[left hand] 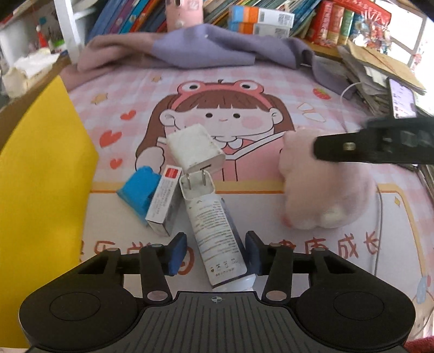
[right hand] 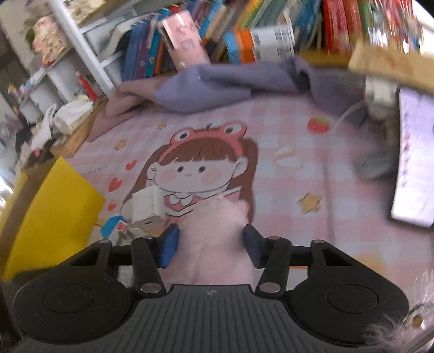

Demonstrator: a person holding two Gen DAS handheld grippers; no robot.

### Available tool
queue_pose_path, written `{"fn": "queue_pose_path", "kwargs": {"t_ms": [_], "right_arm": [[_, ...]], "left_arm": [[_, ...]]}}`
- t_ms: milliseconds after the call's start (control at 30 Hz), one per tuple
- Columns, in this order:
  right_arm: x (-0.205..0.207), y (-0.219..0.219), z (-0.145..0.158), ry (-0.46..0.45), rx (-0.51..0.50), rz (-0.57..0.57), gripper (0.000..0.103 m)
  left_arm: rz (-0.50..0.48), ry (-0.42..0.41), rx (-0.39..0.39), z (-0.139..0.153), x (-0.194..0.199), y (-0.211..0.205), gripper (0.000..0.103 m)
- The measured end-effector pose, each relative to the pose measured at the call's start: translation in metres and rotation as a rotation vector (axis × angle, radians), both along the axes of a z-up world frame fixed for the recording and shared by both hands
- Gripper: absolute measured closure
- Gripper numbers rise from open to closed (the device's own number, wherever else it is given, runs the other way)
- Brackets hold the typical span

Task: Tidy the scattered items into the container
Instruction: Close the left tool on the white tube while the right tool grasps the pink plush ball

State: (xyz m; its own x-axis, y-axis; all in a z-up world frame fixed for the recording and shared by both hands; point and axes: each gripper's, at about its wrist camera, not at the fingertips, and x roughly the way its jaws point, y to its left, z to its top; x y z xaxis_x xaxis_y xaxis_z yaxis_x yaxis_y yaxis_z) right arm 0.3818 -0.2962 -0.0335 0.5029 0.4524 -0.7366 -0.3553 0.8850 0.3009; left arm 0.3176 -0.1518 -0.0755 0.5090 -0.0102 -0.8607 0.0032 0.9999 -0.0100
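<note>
A white tube (left hand: 214,230) lies on the pink cartoon mat (left hand: 244,81), its cap end between the blue pads of my left gripper (left hand: 215,255). The right pad touches the tube; a gap shows at the left pad, so the jaws are open. Behind the tube lie a white plug adapter (left hand: 196,186), a white charger (left hand: 194,148), a small grey-white box (left hand: 164,201) and a blue item (left hand: 138,190). My right gripper (right hand: 211,245) is shut on a pink plush toy (right hand: 214,230); one of its black fingers (left hand: 339,148) crosses the pink plush toy (left hand: 325,195). A yellow container wall (left hand: 40,163) stands at the left.
A purple-pink cloth (left hand: 203,46) is bunched at the mat's far edge, with books and boxes (left hand: 260,16) behind it. A lit phone (left hand: 401,100) and stacked papers sit at the right. A white cable (left hand: 379,222) runs down the mat's right side.
</note>
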Motion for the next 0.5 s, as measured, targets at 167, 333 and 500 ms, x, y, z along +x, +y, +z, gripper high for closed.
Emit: {"fn": "queue_pose_path", "kwargs": {"t_ms": [167, 333, 500], "right_arm": [[-0.003, 0.013, -0.005, -0.024, -0.067, 0.088, 0.046], [-0.003, 0.027, -0.018, -0.030, -0.113, 0.127, 0.032], [0.003, 0.034, -0.036, -0.011, -0.155, 0.151, 0.029]], "left_arm": [[-0.011, -0.012, 0.024, 0.000, 0.002, -0.004, 0.064], [-0.041, -0.020, 0.029, 0.000, 0.001, -0.003, 0.064], [-0.032, -0.024, 0.016, 0.000, 0.001, -0.002, 0.067]]}}
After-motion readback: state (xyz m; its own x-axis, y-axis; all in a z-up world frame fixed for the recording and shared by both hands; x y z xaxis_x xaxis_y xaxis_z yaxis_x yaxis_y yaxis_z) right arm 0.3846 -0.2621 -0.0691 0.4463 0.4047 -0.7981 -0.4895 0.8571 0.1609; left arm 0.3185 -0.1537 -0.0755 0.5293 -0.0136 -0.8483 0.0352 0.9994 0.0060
